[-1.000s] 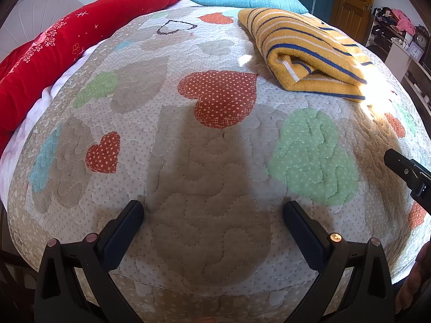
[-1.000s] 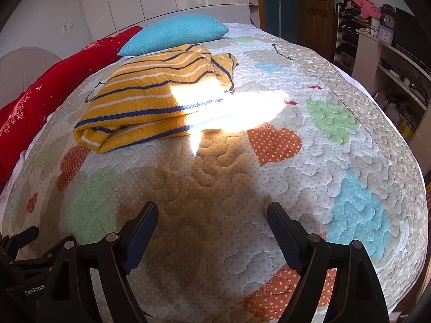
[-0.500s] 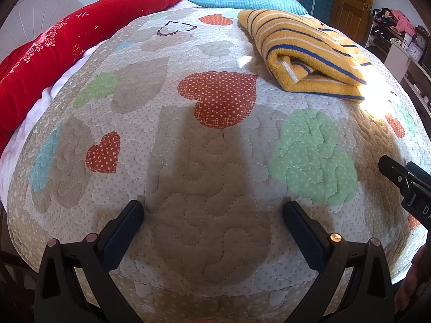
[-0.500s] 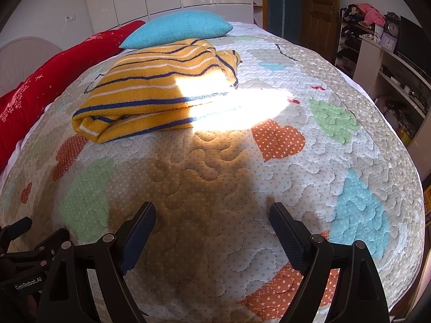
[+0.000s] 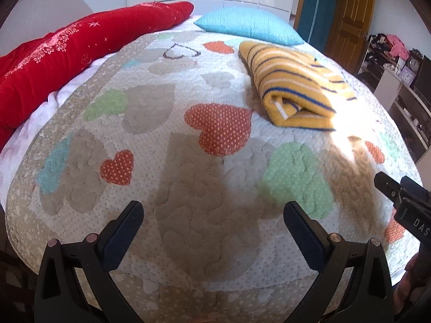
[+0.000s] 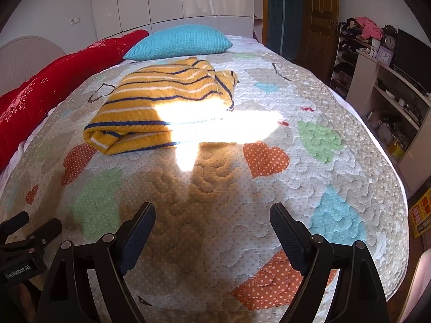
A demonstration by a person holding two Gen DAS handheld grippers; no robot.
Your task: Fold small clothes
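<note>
A yellow sweater with blue and white stripes (image 5: pixel 293 86) lies folded on the heart-patterned quilt (image 5: pixel 188 177); in the right wrist view (image 6: pixel 161 110) it lies at centre left, partly in bright sunlight. My left gripper (image 5: pixel 212 215) is open and empty over the quilt's near edge, well short of the sweater. My right gripper (image 6: pixel 212 218) is open and empty, also near the front edge. The right gripper shows at the left wrist view's right edge (image 5: pixel 404 202); the left gripper shows at the right wrist view's lower left (image 6: pixel 27 231).
A long red pillow (image 5: pixel 67 56) runs along the left side of the bed. A turquoise pillow (image 6: pixel 180 43) lies at the head. Shelves with clutter (image 6: pixel 388 94) and a wooden door (image 6: pixel 320 21) stand to the right.
Both grippers have pulled back and tilted up, so the sweater looks farther away and more of the room shows. Both stay open and empty. The sweater has not moved.
</note>
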